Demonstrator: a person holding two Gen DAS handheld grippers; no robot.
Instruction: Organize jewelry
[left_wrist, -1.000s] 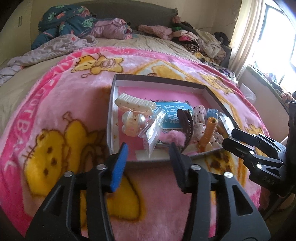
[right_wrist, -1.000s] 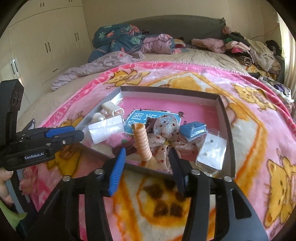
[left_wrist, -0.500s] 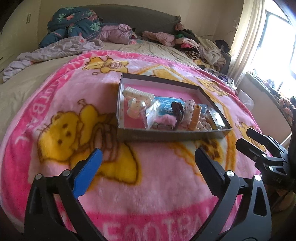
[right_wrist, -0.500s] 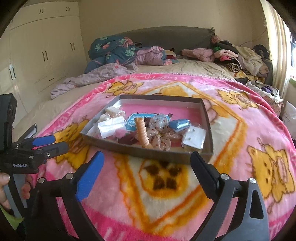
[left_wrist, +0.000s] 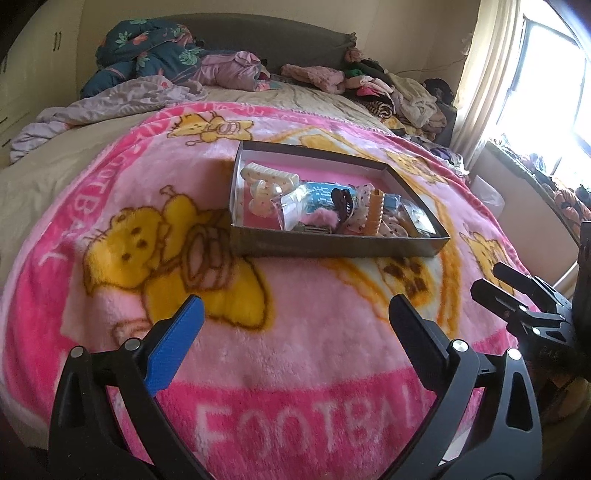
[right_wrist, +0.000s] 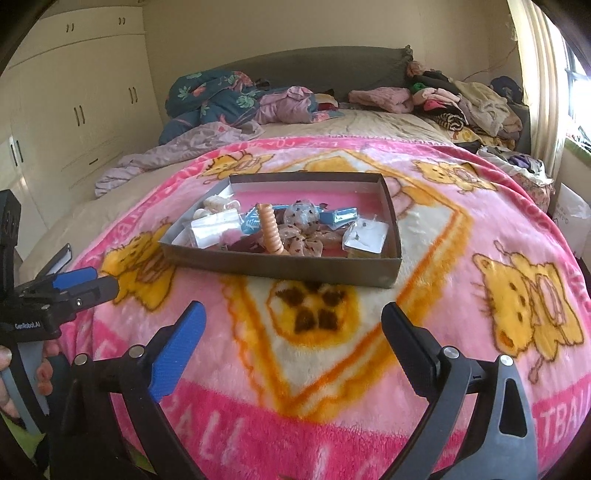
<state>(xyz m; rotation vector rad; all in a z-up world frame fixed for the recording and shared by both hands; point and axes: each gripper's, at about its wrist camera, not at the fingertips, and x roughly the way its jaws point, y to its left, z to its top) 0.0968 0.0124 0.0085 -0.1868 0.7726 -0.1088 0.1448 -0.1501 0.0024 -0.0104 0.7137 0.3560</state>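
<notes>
A shallow brown box (left_wrist: 332, 246) with a pink floor sits on the pink blanket; it also shows in the right wrist view (right_wrist: 280, 266). It holds several hair and jewelry items: a cream claw clip (left_wrist: 267, 177), a clear packet (left_wrist: 291, 210), a pink fluffy piece (left_wrist: 321, 218), a dark clip (left_wrist: 341, 201), an orange spiral tie (right_wrist: 271, 232) and an earring card (right_wrist: 365, 236). My left gripper (left_wrist: 295, 317) is open and empty, well short of the box. My right gripper (right_wrist: 293, 325) is open and empty, also short of the box.
The pink cartoon blanket (left_wrist: 295, 354) covers the near part of the bed. Piled clothes and bedding (right_wrist: 236, 99) lie by the headboard. White wardrobes (right_wrist: 74, 110) stand on the left, a curtained window (left_wrist: 535, 85) on the right.
Both grippers have pulled back from the box toward the bed's near edge and opened wide. The box and its contents have not moved.
</notes>
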